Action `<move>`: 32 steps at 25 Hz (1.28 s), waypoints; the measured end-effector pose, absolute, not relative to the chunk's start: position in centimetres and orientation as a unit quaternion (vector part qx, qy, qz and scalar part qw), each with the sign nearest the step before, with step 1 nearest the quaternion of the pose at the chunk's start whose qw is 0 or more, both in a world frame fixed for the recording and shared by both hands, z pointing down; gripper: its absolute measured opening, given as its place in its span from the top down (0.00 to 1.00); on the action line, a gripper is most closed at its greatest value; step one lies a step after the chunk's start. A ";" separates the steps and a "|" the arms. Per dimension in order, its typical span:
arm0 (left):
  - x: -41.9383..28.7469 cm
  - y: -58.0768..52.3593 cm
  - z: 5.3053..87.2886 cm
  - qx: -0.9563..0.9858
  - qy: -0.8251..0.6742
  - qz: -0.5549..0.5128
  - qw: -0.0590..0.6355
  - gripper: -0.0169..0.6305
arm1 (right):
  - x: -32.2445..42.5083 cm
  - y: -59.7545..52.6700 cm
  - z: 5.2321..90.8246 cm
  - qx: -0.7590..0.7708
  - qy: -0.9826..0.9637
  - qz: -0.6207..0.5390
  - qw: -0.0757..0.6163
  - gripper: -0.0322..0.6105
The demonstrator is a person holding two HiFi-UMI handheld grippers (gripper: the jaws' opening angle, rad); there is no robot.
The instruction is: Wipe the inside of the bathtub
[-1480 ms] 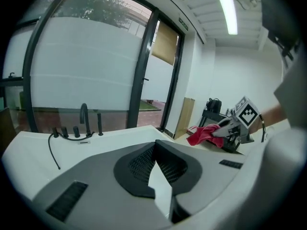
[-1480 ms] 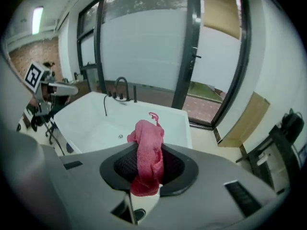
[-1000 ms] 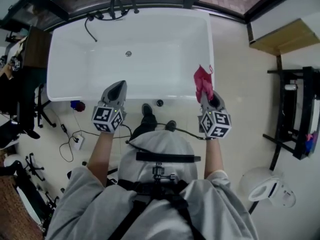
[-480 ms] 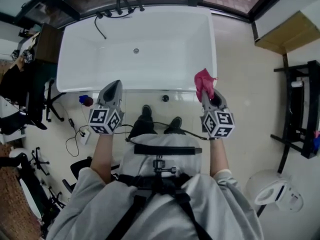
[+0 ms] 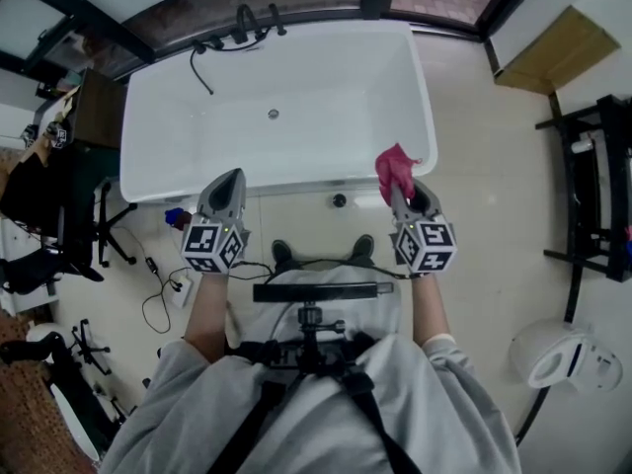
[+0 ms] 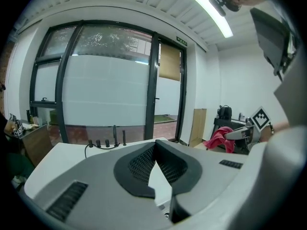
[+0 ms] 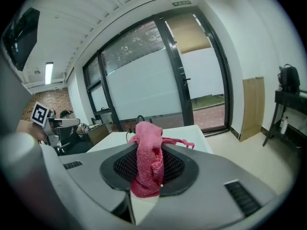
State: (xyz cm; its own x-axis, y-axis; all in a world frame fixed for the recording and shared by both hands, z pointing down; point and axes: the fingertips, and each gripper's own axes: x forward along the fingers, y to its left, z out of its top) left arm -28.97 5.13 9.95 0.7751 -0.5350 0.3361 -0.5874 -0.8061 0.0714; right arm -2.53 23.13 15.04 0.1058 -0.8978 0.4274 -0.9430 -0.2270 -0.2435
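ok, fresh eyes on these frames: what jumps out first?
The big white bathtub fills the top middle of the head view, below the dark-framed windows. Next comes the pink cloth, pinched in the right claw near the tub's near right corner. The left claw is shut on nothing, by the near rim.
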 end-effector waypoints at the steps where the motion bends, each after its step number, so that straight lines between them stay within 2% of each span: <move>1: -29.8 4.7 9.9 0.938 -0.300 0.151 0.086 0.96 | -3.4 22.8 14.9 0.744 -0.618 0.251 0.044 0.80; 11: -37.2 2.0 11.1 0.932 -0.316 0.149 0.097 0.96 | -9.8 18.1 13.7 0.735 -0.630 0.238 0.079 0.80; 32: -38.8 2.9 10.8 0.924 -0.342 0.132 0.112 0.96 | -10.8 16.3 12.3 0.718 -0.653 0.212 0.113 0.80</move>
